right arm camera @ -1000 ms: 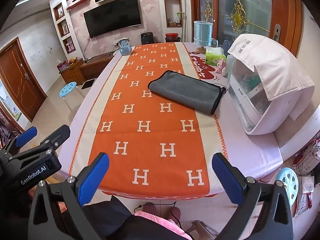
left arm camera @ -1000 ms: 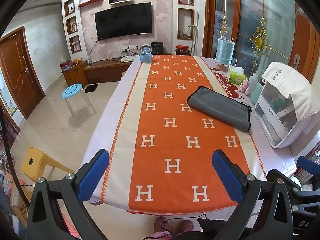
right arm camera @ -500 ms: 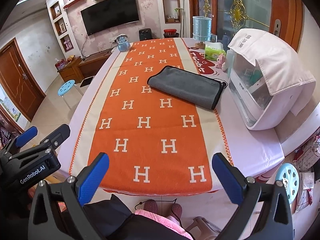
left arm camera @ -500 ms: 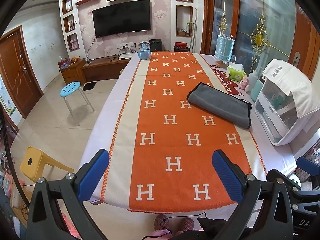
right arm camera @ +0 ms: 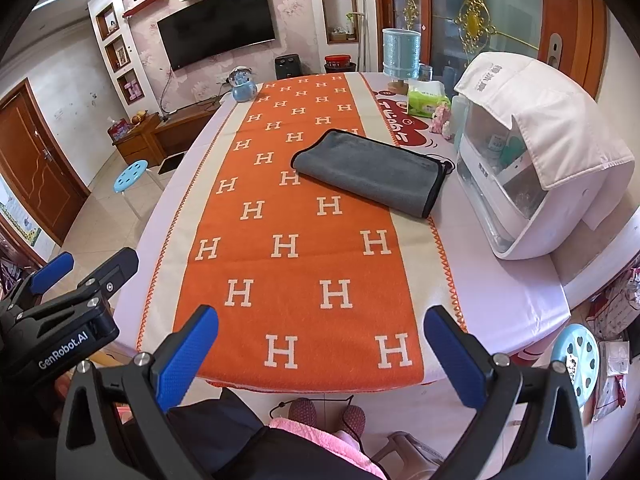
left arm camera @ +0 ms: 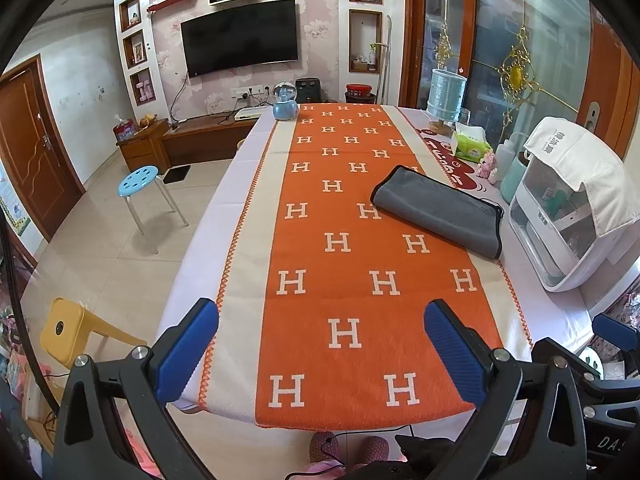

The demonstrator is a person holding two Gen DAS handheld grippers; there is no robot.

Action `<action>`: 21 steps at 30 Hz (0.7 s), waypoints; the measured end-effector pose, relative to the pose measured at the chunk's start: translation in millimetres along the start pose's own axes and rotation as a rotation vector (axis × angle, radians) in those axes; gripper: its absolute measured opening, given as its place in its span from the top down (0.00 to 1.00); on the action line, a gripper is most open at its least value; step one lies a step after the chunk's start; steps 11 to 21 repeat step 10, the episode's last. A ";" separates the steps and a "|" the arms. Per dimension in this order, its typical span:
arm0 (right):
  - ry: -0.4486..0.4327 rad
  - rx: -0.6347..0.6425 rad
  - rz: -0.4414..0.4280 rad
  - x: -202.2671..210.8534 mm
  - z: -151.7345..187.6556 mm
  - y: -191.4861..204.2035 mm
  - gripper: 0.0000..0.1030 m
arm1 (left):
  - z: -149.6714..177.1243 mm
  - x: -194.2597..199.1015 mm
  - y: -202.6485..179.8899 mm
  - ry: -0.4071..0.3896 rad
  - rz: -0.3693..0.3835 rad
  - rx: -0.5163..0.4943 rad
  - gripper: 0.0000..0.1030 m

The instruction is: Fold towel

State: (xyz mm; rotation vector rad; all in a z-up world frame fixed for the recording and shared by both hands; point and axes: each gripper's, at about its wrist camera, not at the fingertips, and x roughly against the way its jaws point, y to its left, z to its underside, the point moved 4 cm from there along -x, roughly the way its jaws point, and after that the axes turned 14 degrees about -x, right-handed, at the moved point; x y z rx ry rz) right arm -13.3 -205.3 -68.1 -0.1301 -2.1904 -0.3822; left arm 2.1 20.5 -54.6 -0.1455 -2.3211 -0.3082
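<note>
A grey towel (left arm camera: 438, 210) with a dark border lies folded on the right side of the orange H-patterned runner (left arm camera: 348, 264); it also shows in the right wrist view (right arm camera: 370, 170). My left gripper (left arm camera: 320, 340) is open and empty, held above the table's near edge, well short of the towel. My right gripper (right arm camera: 320, 344) is open and empty, also at the near edge. The left gripper's body shows at the left of the right wrist view (right arm camera: 60, 308).
A white covered appliance (right arm camera: 536, 152) stands on the table's right side, close to the towel. A tissue pack (right arm camera: 426, 100), a blue cylinder (right arm camera: 400, 56) and a snow globe (right arm camera: 243, 85) stand at the far end. Stools (left arm camera: 140, 184) stand on the floor at left.
Both grippers have pulled back and risen slightly from the table, so the towel looks a little farther off. The towel has not moved. Both stay open.
</note>
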 end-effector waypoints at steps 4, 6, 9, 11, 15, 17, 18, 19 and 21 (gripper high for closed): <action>0.004 -0.005 0.003 -3.3 -1.7 -3.0 0.00 | -3.3 -4.0 -0.5 0.002 0.003 -0.005 0.01; 0.005 -0.006 0.003 -5.0 -3.2 -4.7 0.00 | -6.0 -6.8 -1.4 0.004 0.003 -0.008 0.01; 0.007 -0.009 0.005 -7.3 -6.0 -7.0 0.00 | -9.4 -9.7 -3.1 0.006 0.003 -0.014 0.01; 0.008 -0.010 0.006 -8.2 -6.6 -7.9 0.00 | -10.3 -10.6 -4.2 0.007 0.003 -0.016 0.01; 0.008 -0.010 0.006 -8.2 -6.6 -7.9 0.00 | -10.3 -10.6 -4.2 0.007 0.003 -0.016 0.01; 0.008 -0.010 0.006 -8.2 -6.6 -7.9 0.00 | -10.3 -10.6 -4.2 0.007 0.003 -0.016 0.01; 0.008 -0.010 0.006 -8.2 -6.6 -7.9 0.00 | -10.3 -10.6 -4.2 0.007 0.003 -0.016 0.01; 0.008 -0.010 0.006 -8.2 -6.6 -7.9 0.00 | -10.3 -10.6 -4.2 0.007 0.003 -0.016 0.01; 0.008 -0.010 0.006 -8.2 -6.6 -7.9 0.00 | -10.3 -10.6 -4.2 0.007 0.003 -0.016 0.01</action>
